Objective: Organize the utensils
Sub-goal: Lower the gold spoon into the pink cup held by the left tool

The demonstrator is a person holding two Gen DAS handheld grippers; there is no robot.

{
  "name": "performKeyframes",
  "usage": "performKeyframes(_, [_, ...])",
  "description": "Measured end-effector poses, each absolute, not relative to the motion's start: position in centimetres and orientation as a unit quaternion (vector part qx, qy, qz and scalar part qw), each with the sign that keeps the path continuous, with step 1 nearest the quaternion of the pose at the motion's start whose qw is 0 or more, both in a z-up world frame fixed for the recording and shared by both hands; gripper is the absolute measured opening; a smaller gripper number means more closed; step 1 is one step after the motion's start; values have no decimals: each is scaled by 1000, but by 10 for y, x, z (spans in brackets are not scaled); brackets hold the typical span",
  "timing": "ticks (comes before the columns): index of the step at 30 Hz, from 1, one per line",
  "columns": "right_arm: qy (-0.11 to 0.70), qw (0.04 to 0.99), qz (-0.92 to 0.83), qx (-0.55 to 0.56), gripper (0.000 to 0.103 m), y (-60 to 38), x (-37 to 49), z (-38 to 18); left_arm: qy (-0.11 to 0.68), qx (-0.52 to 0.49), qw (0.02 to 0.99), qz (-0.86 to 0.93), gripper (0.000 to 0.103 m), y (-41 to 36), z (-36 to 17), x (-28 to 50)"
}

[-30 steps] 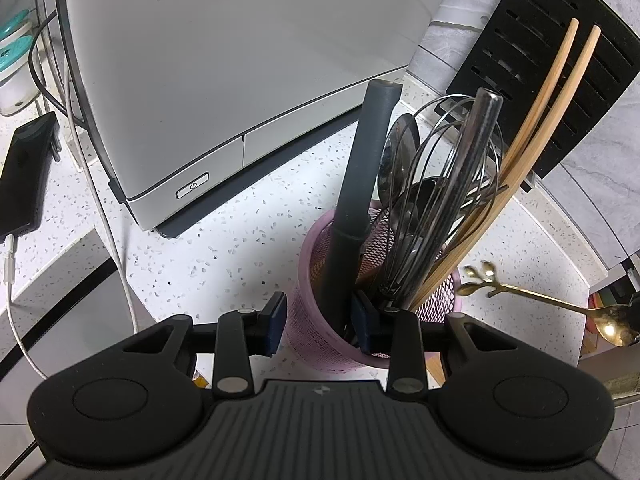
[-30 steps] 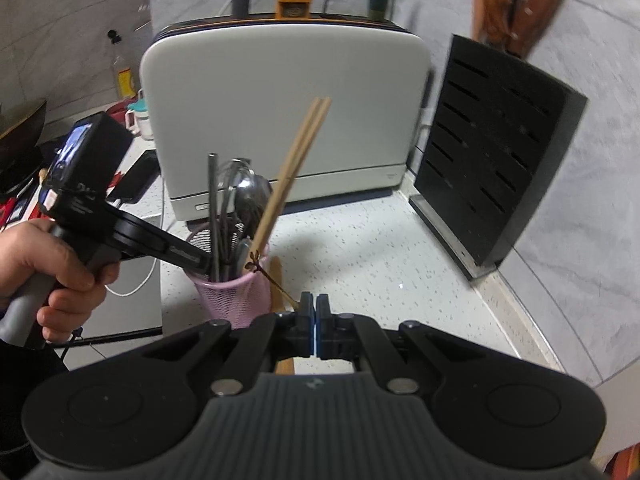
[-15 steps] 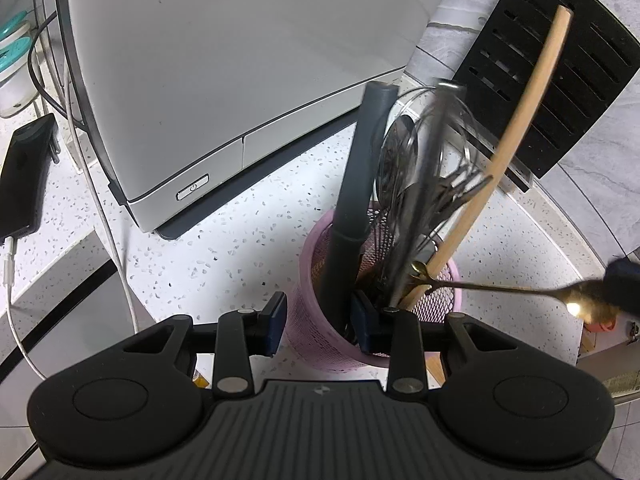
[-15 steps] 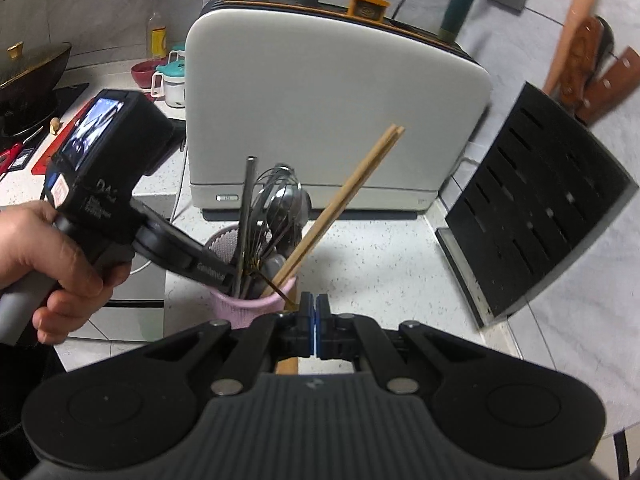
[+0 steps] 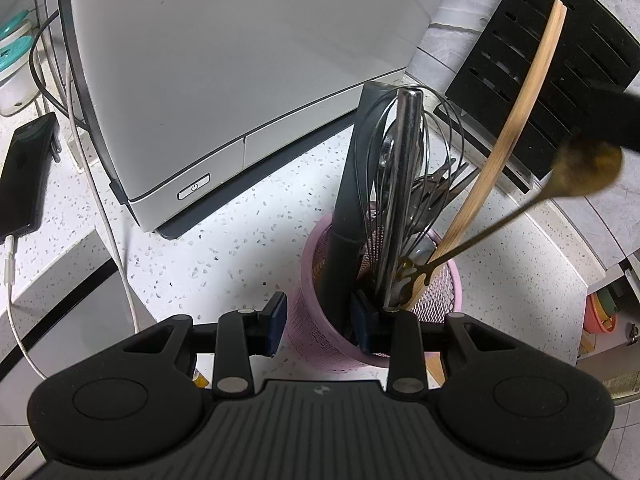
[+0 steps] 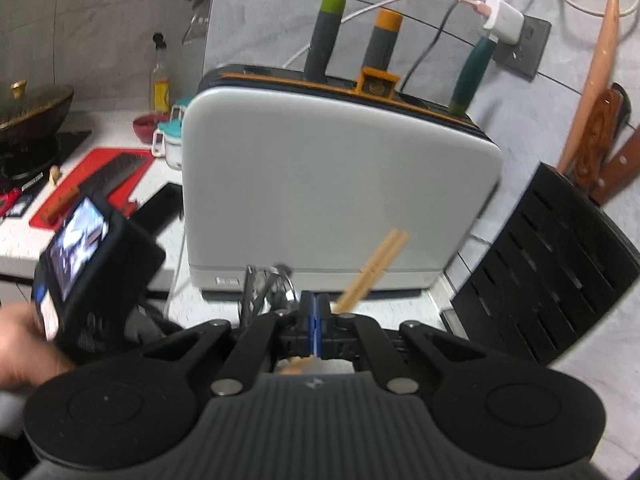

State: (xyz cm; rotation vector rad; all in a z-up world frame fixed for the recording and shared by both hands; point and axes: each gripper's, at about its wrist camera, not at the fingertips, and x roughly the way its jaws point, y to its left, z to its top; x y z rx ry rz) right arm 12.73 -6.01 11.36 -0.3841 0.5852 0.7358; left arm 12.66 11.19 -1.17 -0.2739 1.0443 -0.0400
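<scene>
A pink mesh utensil cup [image 5: 440, 300] stands on the speckled counter, holding a dark grey handle [image 5: 352, 184], a wire whisk [image 5: 416, 168], a steel handle and wooden chopsticks [image 5: 516, 120]. My left gripper [image 5: 320, 322] is shut on the cup's near rim. My right gripper [image 6: 315, 326] is shut on a gold spoon [image 5: 588, 168] by its bowl. The spoon's ornate handle end [image 5: 416, 276] dips into the cup. In the right wrist view the chopsticks [image 6: 376, 264] rise just behind the shut fingers, and the spoon itself is hidden.
A large white appliance [image 5: 240, 60] stands behind the cup. A black slotted knife block [image 5: 560, 60] is at the right. A phone on a cable [image 5: 24, 176] lies at the left. Knife handles [image 6: 324, 32] stick up from the appliance top.
The right gripper rose and tilted, bringing the gold spoon from level beside the cup to slanting down with its handle end inside. The utensils in the cup shifted. The left gripper stayed on the rim.
</scene>
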Motion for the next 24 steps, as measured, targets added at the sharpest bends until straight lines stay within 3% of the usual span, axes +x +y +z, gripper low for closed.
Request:
performKeyframes(8, [263,855,412,-175,0,-30,129,101,500,-150,853,-25,40,118,-14,126])
performKeyframes(11, [288,840,441,-128,0,-27,133,101,504,-163,848,-26,48,125,-17,127])
performKeyframes(17, [302,842,437,-94,1,-33,139,102,502,-159,850,-25,49,126,-15,126])
performKeyframes(21, [306,849,422,-88,14,-43,142,101,502,-158,850,-24,48,127,-15,126])
performKeyframes(24, [309,853,415,-74,18,-53,143,100,502,-157,850,-24,48,127,-15,126])
